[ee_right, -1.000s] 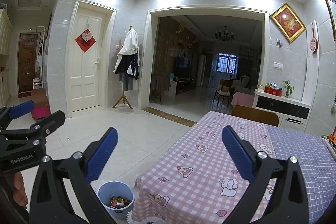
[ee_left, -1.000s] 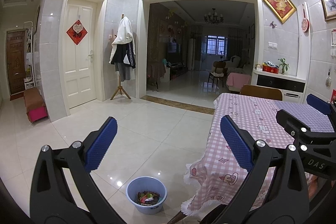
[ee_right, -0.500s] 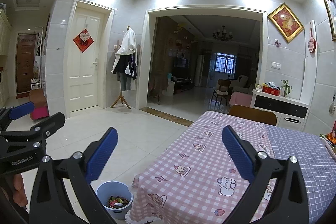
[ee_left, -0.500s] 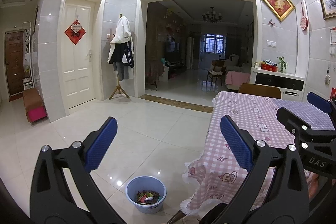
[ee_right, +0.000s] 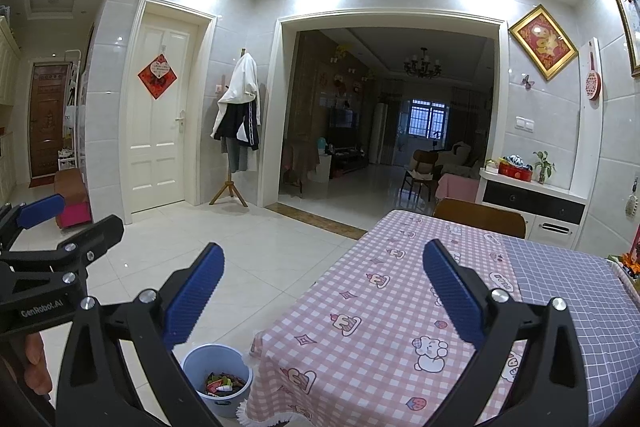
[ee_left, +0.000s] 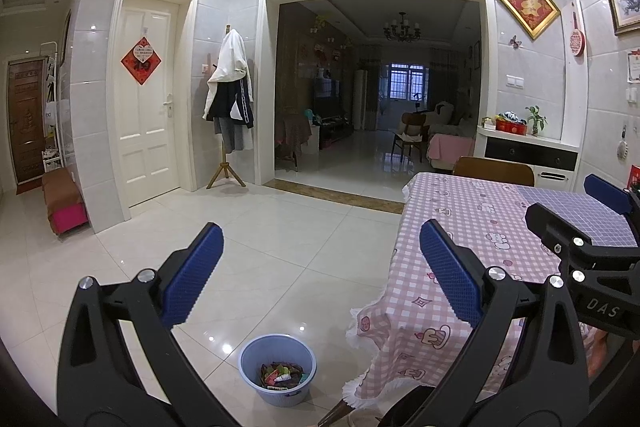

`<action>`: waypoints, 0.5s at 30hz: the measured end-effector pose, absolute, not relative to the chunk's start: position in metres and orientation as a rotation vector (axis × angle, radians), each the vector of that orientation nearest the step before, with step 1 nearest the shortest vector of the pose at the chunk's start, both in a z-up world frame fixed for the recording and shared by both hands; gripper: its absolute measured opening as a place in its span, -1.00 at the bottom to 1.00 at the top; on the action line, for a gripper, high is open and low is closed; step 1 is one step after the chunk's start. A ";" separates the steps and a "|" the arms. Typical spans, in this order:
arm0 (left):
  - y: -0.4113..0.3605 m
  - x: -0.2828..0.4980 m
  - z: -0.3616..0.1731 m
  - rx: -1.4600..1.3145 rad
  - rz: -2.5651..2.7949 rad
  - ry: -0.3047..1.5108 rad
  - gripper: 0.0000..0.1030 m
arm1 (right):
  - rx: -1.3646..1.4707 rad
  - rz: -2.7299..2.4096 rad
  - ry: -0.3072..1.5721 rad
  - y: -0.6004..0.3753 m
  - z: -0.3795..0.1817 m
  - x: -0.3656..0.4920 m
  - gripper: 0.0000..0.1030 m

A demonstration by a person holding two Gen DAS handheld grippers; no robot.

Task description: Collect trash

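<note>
A blue plastic bin [ee_left: 277, 367] stands on the white tile floor beside the table; it holds several colourful wrappers [ee_left: 283, 375]. It also shows in the right wrist view [ee_right: 219, 383]. My left gripper [ee_left: 318, 275] is open and empty, held high above the floor and the bin. My right gripper [ee_right: 322, 293] is open and empty, above the near edge of the table with its pink checked cloth [ee_right: 380, 311]. Each gripper shows at the edge of the other's view.
A wooden chair [ee_left: 494, 171] stands at the table's far end, a white sideboard [ee_left: 532, 151] behind it. A coat stand [ee_left: 230, 107] and white door [ee_left: 146, 99] are at the far wall. A low bench [ee_left: 64, 201] is at left.
Both views have tilted slightly upward; the bin and table sit a little lower in frame. Both grippers stay open and empty.
</note>
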State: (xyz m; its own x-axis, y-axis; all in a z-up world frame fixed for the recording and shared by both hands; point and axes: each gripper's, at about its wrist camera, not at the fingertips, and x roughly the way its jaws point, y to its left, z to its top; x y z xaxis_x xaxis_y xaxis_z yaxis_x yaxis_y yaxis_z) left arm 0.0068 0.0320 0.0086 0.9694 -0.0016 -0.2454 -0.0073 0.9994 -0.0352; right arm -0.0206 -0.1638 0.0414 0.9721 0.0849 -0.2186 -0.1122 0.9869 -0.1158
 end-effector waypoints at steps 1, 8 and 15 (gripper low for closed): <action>0.032 0.007 0.008 -0.036 0.003 0.248 0.87 | -0.127 0.100 0.214 -0.164 0.042 -0.021 0.90; 0.031 0.007 0.007 -0.036 0.003 0.250 0.87 | -0.128 0.100 0.217 -0.164 0.042 -0.021 0.90; 0.030 0.008 0.005 -0.035 0.001 0.253 0.87 | -0.128 0.100 0.219 -0.165 0.041 -0.021 0.90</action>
State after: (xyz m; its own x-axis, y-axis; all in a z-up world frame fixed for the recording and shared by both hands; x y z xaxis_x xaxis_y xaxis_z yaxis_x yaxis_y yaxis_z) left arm 0.0076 0.0296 0.0053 0.9682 -0.0030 -0.2503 -0.0059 0.9994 -0.0349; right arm -0.0212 -0.1649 0.0411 0.9713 0.0844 -0.2225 -0.1124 0.9869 -0.1160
